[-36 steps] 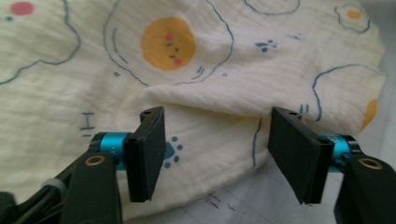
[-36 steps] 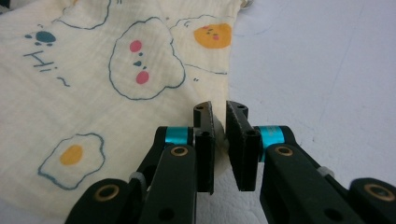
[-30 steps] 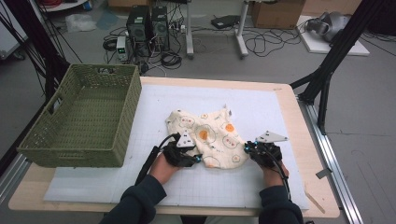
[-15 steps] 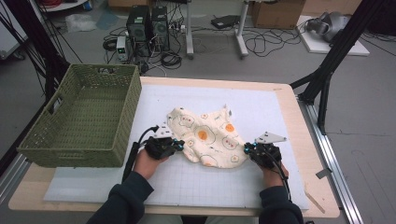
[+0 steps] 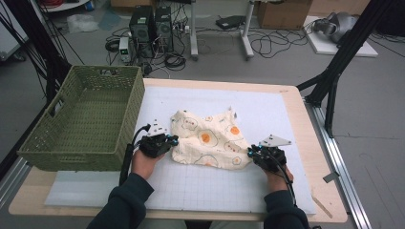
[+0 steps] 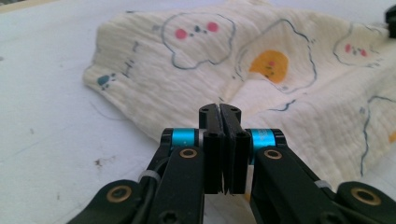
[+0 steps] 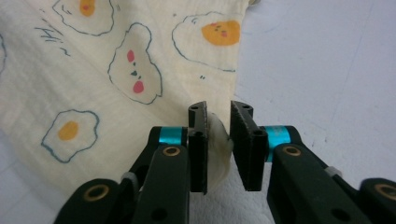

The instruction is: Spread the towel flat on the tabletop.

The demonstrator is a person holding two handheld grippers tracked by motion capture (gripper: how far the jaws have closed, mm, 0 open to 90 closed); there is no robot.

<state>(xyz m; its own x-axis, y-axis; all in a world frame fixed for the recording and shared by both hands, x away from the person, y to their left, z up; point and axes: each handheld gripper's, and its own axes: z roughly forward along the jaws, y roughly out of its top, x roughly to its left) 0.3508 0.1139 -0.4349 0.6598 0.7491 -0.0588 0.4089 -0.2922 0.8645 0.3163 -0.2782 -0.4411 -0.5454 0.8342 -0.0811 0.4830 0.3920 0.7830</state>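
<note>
A: Left gripper (image 6: 219, 109) status?

B: Jaws pressed together, just finished closing. They sit at the near-left edge of the cloth (image 6: 261, 79); whether a fold is pinched between them, can't tell. In the high view it's at the cloth's left edge, just beside the basket (image 5: 57, 143).

A: Right gripper (image 7: 218, 122)?

B: Jaws parted, they've just been opening wider. A bunched corner of cloth sits between them, touching the left pad; a gap shows to the right pad. Not clamped.

A: Where's the cloth?

B: On the white mat (image 5: 286, 114), mid-table, between both grippers. Cream, fried-egg and cloud print, rumpled, not flat. Right gripper is at its near-right corner.

A: Basket?

B: Green wicker, on the table's left side, overhanging the mat's left edge. Cloth is outside it, lying near its right wall, not touching.
</note>
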